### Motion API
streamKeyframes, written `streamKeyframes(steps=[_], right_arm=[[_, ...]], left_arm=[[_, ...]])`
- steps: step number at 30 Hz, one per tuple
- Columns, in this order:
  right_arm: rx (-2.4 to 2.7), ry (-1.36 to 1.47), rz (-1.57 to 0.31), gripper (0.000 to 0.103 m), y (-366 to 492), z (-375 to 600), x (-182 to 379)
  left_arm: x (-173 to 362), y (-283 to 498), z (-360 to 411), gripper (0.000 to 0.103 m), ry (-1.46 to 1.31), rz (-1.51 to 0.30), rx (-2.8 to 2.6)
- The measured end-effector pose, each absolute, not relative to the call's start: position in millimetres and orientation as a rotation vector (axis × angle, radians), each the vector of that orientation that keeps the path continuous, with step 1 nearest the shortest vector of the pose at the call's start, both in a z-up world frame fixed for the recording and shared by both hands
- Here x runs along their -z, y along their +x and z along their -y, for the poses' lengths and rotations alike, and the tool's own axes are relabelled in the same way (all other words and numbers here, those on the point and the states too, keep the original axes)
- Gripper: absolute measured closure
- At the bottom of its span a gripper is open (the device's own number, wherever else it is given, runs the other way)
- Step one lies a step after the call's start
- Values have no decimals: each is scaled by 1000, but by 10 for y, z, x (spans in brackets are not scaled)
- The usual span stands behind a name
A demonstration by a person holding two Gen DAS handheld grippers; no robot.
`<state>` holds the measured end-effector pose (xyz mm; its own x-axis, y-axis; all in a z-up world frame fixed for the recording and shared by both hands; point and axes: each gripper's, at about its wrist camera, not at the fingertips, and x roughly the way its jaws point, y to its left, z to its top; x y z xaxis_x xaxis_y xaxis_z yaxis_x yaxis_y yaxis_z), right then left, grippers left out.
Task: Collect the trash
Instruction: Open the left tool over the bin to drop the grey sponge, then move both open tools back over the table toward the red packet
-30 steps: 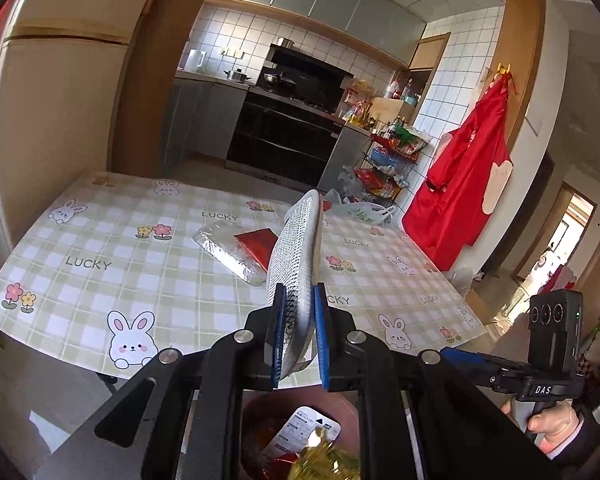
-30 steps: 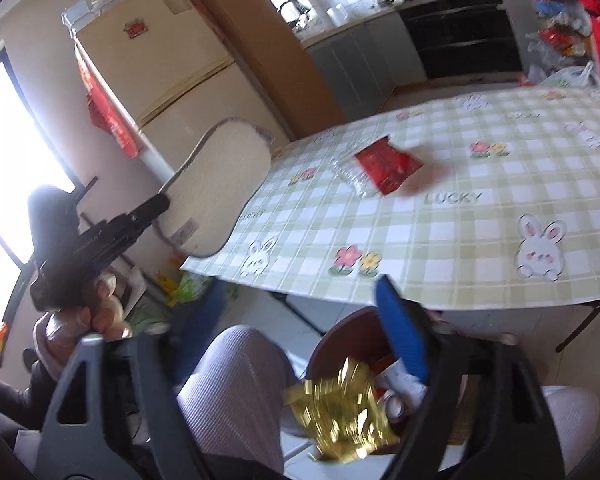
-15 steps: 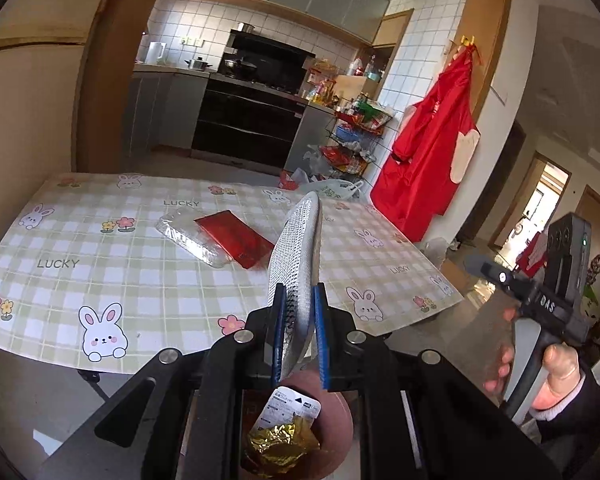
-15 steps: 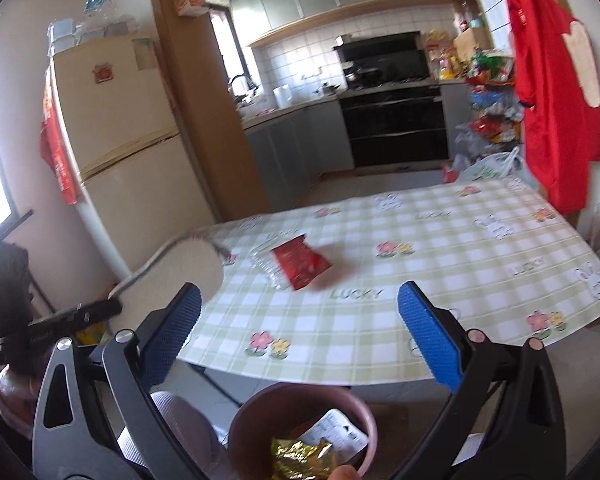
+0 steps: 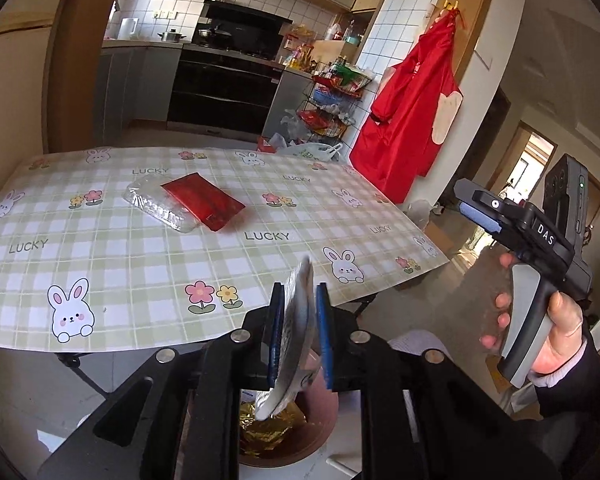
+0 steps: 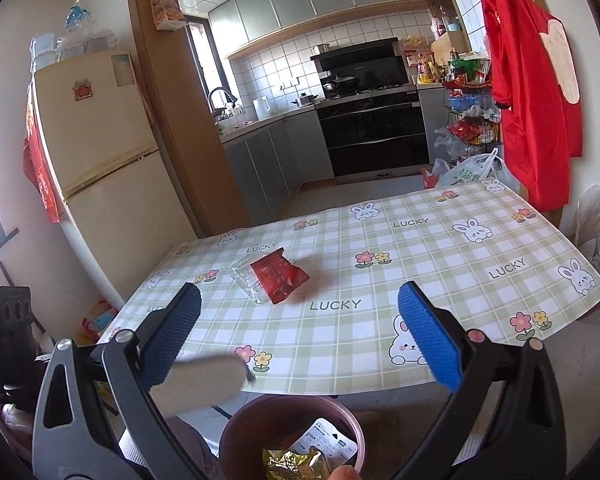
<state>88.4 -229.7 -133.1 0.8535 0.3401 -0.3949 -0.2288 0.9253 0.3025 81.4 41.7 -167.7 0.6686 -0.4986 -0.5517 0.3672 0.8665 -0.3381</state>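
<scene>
Left gripper (image 5: 298, 332): blue pads sit slightly apart on either side of a flat white insole-shaped piece (image 5: 290, 344), which appears blurred and tilted between them; cannot tell whether the pads are in contact with it. Lower end of the piece hangs directly above the brown bin (image 5: 320, 432). Bin sits below the near edge of the table (image 5: 100, 264) and contains crumpled gold foil (image 5: 270, 428) and a white printed packet (image 6: 328, 440).

Right gripper (image 6: 300, 336): jaws wide apart, nothing between them, held above the bin and aimed across the table. In the left wrist view it is to the right of the bin, gripped by the person's right hand (image 5: 556, 328).

Remaining on the table, well beyond the bin, near the centre: red packet (image 5: 202, 200) lying partly over a clear plastic wrapper (image 5: 156, 208), the two touching.
</scene>
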Motion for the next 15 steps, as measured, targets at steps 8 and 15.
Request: streamKeyframes(steps=[8,15], right_arm=[[-299,248,-471,6,889,2270,1375],[-302,223,-490,6,896,2201,1406]], left_arm=[[1592,821,-769,23,-284,-608,349],[1560,797,-946,9,-287,-586,249]])
